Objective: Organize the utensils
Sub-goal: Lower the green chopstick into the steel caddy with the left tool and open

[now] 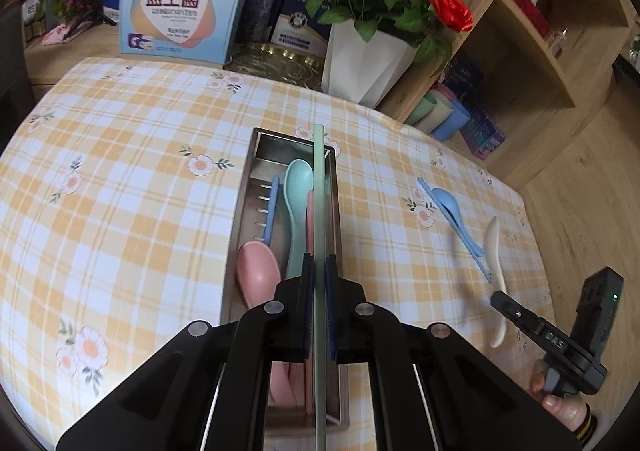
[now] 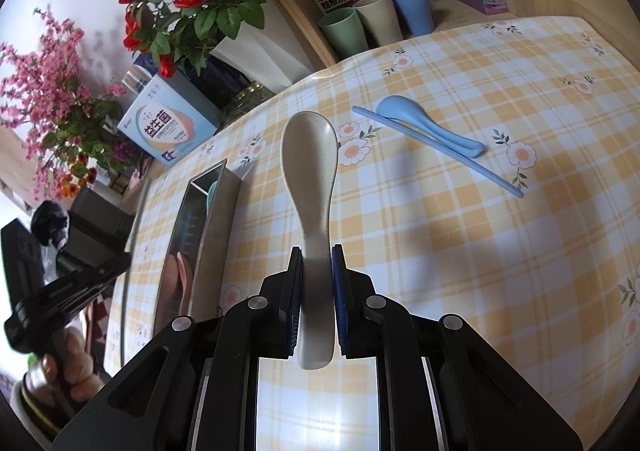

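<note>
Both views are taken close above the bench (image 1: 120, 155), angled steeply downward; the metal tray (image 2: 216, 211) and, seemingly, the blue spoon (image 1: 448, 203) are shared.
</note>
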{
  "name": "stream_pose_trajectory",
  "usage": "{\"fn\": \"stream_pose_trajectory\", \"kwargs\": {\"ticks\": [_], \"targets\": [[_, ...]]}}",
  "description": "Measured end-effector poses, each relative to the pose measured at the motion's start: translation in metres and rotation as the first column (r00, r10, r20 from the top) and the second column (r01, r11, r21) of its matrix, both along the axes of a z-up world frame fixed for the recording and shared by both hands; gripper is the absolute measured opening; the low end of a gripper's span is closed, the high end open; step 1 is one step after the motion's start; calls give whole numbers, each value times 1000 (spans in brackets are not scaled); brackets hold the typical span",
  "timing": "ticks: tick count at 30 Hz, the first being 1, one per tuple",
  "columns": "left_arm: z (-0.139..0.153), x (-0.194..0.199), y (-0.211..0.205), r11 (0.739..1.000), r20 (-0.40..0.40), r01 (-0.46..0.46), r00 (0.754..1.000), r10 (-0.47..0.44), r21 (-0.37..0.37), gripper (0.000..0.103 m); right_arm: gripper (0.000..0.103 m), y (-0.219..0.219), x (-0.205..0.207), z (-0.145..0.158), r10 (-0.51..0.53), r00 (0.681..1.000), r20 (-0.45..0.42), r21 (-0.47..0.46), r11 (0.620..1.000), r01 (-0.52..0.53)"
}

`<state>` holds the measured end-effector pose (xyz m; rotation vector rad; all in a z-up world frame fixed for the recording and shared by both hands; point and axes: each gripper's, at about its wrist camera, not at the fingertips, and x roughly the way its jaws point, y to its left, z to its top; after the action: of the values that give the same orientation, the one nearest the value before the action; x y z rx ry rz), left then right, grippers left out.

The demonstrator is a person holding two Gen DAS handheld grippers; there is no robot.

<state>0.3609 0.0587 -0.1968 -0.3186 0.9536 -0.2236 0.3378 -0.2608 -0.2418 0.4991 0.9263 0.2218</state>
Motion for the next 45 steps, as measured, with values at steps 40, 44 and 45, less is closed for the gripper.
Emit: {"fn": "stream_pose_trajectory", "kwargs": {"ticks": [40, 44, 45], "targets": [[-63, 48, -26, 991, -172, 119, 979, -106, 67, 11, 14, -17, 4, -14, -48, 998, -34, 0, 999, 48], [-56, 43, -29, 982, -153, 156, 978, -139, 103, 12, 14, -15, 5, -14, -44, 998, -35, 2, 999, 44], [-54, 42, -30, 980, -148, 162, 978, -144, 112, 12, 14, -14, 5, -14, -42, 999, -35, 3, 999, 42]]}}
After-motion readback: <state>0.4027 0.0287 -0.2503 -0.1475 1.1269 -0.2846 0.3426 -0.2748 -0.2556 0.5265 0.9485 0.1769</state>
